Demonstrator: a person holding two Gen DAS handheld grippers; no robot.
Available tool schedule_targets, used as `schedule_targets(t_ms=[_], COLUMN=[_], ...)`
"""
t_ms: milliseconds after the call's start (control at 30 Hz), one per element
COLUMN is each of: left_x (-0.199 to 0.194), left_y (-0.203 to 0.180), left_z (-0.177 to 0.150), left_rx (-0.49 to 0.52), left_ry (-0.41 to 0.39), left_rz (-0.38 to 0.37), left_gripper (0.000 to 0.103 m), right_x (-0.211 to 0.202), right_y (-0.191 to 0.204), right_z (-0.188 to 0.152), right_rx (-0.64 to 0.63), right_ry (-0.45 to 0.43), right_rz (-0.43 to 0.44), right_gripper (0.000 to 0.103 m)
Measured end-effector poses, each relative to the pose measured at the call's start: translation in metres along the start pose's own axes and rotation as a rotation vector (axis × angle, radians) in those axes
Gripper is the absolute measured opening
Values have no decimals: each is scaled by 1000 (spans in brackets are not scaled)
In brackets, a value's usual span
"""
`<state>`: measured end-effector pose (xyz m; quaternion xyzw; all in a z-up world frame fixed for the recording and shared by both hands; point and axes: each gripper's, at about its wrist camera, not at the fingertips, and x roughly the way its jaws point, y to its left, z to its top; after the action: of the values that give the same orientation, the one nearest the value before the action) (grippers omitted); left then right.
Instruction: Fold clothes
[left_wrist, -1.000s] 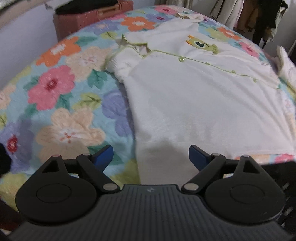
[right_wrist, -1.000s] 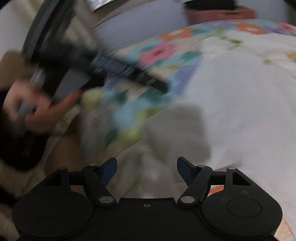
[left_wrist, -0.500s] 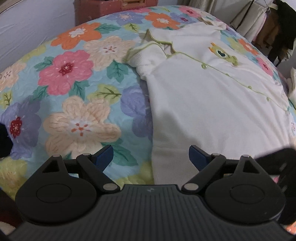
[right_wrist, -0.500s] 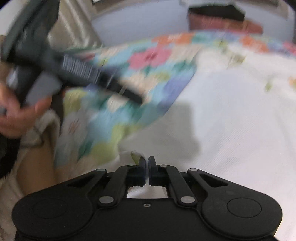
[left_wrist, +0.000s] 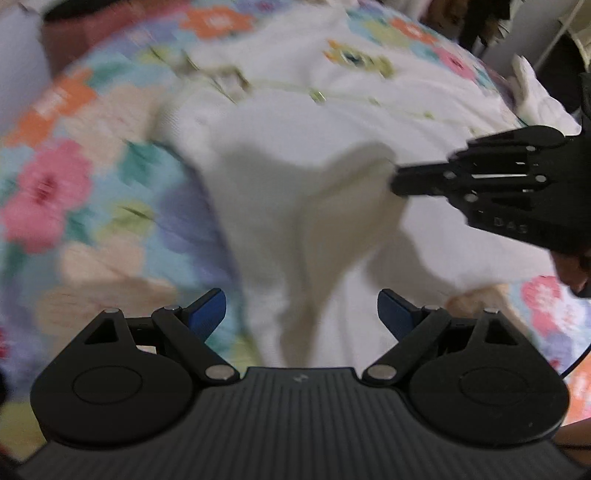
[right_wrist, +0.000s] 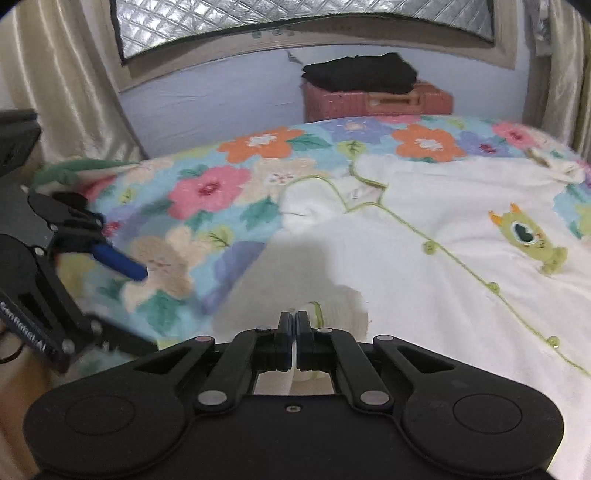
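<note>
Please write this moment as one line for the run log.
right hand-held gripper: shut on white shirt hem, lifted | left hand-held gripper: open, empty | surface: floral bedspread

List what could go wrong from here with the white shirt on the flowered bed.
1. The right gripper pinches only a small bit of the white shirt's hem, so the cloth may slip out as it lifts.
2. The left gripper is open and holds nothing; lifted from one corner, the shirt could bunch or fold crooked.
3. The lifted flap may drag the shirt across the flowered bedspread.

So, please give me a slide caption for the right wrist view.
Right gripper shut on the white shirt's hem, lifting it above the floral bedspread.
</note>
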<state>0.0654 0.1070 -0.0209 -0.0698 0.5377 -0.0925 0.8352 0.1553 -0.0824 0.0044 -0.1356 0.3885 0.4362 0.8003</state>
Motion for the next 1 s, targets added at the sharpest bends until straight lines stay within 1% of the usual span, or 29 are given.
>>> schedule_targets(t_ms=[33, 133, 200, 267, 300, 333, 367, 400, 467, 500, 533, 567, 633, 667, 700, 733, 767, 833, 867, 900, 933, 967, 1000], left_x=[10, 39, 55, 67, 72, 72, 70, 67, 55, 48, 42, 39, 36, 37, 41, 46, 50, 57, 61, 64, 66, 67, 68], left_y=[-4, -25, -35, -37, -37, -37, -37, -37, -31, -27, -20, -11, 10, 23, 32, 42, 46, 52, 54, 55, 54, 52, 49], left_z=[4, 13, 19, 24, 27, 28, 29, 30, 31, 32, 33, 36, 41, 41, 41, 41, 39, 35, 33, 34, 35, 37, 39], left_rx=[14, 107, 129, 111, 100, 96, 104, 109, 104, 101, 84, 55, -18, -68, -102, -135, -142, -149, -153, -160, -160, -159, -145], left_ry=[16, 48, 60, 54, 43, 21, -5, -23, -73, -103, -139, -154, -170, -169, -149, -127, -115, -92, -81, -72, -70, -69, -76], left_rz=[-14, 8, 0, -23, -36, -50, -71, -83, -109, -125, -134, -136, -142, -150, -149, -148, -142, -128, -121, -144, -170, -195, -216], left_gripper=[90, 90, 94, 93, 87, 77, 47, 25, 9, 8, 8, 8, 8, 8, 8, 8, 8, 8, 8, 8, 9, 10, 14], right_x=[2, -1, -9, -14, -15, -15, -13, -12, -8, -6, -4, -1, 5, 9, 13, 17, 21, 27, 29, 31, 33, 37, 41], right_y=[-2, -12, -20, -26, -28, -29, -30, -31, -36, -41, -46, -51, -62, -66, -69, -71, -74, -78, -80, -83, -85, -88, -91], right_z=[1, 9, 16, 24, 26, 28, 29, 28, 24, 21, 18, 16, 11, 8, 4, 1, -3, -11, -15, -20, -24, -28, -31], right_rx=[18, 69, 90, 114, 123, 128, 129, 136, 169, 202, 239, 280, 362, 398, 424, 442, 460, 492, 509, 526, 544, 563, 582], right_ry=[-6, -57, -96, -126, -132, -134, -136, -137, -148, -159, -168, -172, -167, -156, -138, -121, -105, -72, -63, -55, -44, -31, -17], right_rz=[-1, -12, -1, 15, 25, 31, 30, 30, 38, 46, 58, 78, 104, 112, 114, 107, 101, 72, 65, 57, 53, 56, 59], right_gripper=[2, 2, 2, 2, 2, 2, 2, 2, 2, 2, 5, 9, 10, 10, 11, 15, 18, 21, 25, 26, 31, 38, 42])
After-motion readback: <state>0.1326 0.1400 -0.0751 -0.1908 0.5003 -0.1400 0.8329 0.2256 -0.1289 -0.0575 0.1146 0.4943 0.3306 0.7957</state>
